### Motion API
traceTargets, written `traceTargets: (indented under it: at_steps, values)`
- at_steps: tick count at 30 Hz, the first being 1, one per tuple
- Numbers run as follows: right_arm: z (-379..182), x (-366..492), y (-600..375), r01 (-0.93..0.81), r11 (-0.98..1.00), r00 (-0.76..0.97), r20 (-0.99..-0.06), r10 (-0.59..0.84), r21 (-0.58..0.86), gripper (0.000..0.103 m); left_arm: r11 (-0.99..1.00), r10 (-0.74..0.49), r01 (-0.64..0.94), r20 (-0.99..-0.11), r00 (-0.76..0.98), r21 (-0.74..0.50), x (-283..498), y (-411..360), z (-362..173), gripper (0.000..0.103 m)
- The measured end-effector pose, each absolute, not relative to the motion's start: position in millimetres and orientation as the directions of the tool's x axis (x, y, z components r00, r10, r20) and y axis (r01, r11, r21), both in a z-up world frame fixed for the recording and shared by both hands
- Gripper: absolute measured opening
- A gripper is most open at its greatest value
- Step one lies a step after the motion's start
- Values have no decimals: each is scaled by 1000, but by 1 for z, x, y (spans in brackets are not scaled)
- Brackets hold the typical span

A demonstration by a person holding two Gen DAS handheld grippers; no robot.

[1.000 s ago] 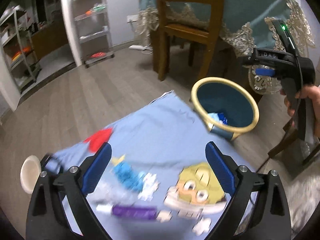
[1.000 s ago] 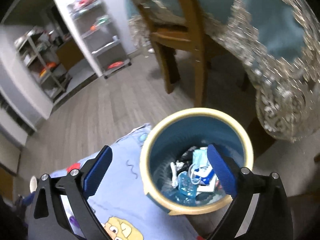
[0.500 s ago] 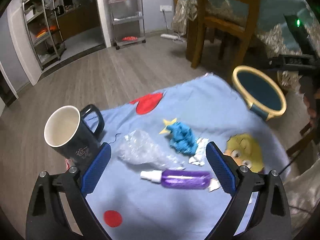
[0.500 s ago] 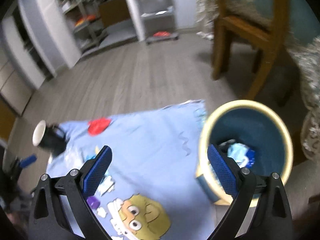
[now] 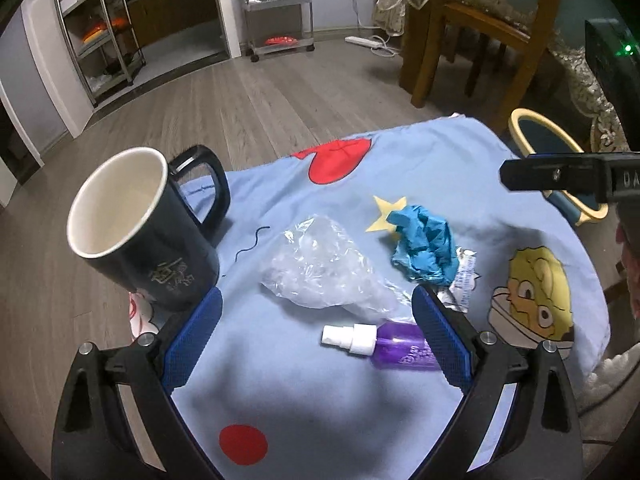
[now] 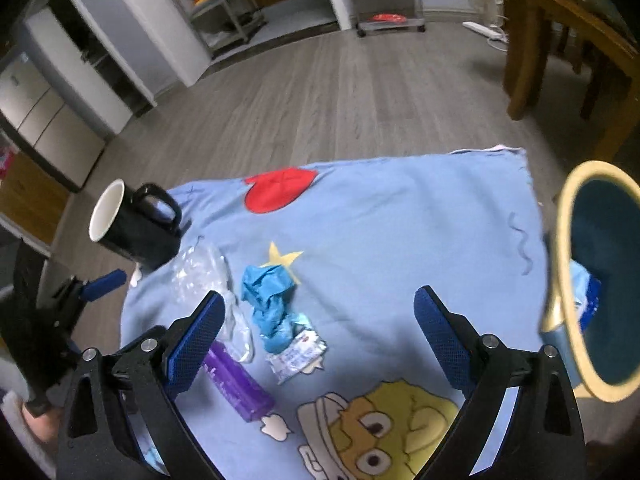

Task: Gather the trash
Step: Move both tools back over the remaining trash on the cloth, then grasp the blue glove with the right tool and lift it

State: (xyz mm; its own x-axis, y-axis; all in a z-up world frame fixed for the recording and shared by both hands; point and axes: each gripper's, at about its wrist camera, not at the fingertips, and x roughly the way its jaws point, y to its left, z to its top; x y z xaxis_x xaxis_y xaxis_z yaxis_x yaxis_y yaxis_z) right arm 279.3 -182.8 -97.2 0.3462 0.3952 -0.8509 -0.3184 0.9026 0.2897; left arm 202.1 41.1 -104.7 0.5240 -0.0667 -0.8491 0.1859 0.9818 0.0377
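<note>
Seen from the left wrist camera: left gripper (image 5: 316,336) held low over a pale blue cartoon-print cloth (image 5: 440,168), blue-padded fingers (image 5: 192,338) spread wide, nothing between them. Just ahead of the open jaws, crumpled clear plastic wrap (image 5: 324,272) and, nearer the right finger, a purple spray bottle (image 5: 384,343) with a white cap, lying on its side. Beyond the bottle, a crumpled blue glove (image 5: 424,246) beside a printed yellow star, touching a small torn foil wrapper (image 5: 462,278). At left, upright near the cloth's edge, a black mug (image 5: 140,224) with a white interior. At far right, off the cloth's edge, the yellow-rimmed blue trash bin (image 5: 548,140), partly hidden behind the other handheld tool.

Seen from the right wrist camera: right gripper (image 6: 318,338) raised above the same cloth, fingers (image 6: 440,336) likewise wide apart and empty. Below and to its left, glove, wrapper, plastic and bottle clustered together; bin at the right edge, blurred, with scraps inside. Grey wood floor (image 6: 320,92), metal shelving and a wooden chair (image 5: 476,28) behind.
</note>
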Motion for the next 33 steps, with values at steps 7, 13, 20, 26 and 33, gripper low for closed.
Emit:
traceTargets:
  at_steps: [7,13,20,26,33]
  values:
    - [-125,288,-160,-340,865,246,-853,461,369,69,976,-49,208,-868,494,64,209,36,-122,92]
    - [-148,294,-142,-335,866,179,-878,444,370,52,979,-61,200,-874,482,43,217,37,-128,89]
    - [-153,294,-136,-337,855,146,-875,461,394,16,981,-84,195,-877,473,11,225,37,-132,68]
    - [-142,295,-148,-316,858,175,-864,472,405,15,971,-79,235,-884,460,35,228,26,-133,33]
    - [-116,293,-168,-280,871,226,-854,469,404,15,962,-107,271,-855,507,40,221,13,-106,26]
